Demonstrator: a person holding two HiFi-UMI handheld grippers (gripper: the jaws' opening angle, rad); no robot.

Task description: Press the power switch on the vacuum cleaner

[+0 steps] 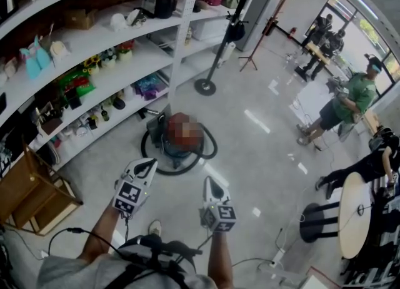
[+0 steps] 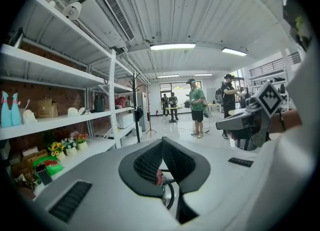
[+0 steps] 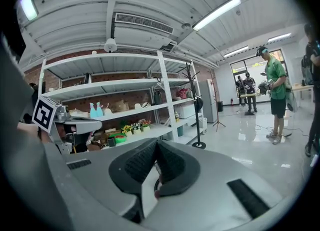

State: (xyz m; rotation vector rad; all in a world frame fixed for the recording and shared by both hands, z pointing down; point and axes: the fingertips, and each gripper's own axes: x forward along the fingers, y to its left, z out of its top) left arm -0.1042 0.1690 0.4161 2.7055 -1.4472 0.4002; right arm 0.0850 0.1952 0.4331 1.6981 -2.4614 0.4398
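The vacuum cleaner [image 1: 167, 149] stands on the pale floor by the shelf foot, a dark round body with a red top under a mosaic patch. Its black hose [image 1: 211, 148] loops around it. My left gripper [image 1: 150, 164] hangs just short of it on the near side, jaws shut and empty. My right gripper [image 1: 208, 183] is held lower and to the right, also shut on nothing. In the left gripper view the black pads [image 2: 150, 162] meet at the tip, with a sliver of the red vacuum [image 2: 159, 177] below them. The right gripper view shows its pads [image 3: 172, 165] closed the same way.
Long white shelves [image 1: 125, 31] with several small items run along the left. A wooden crate [image 1: 31, 187] sits at the near left. A coat stand [image 1: 206, 86] rises behind the vacuum. People [image 1: 344, 103], a round table [image 1: 353, 206] and a stool [image 1: 312, 219] fill the right.
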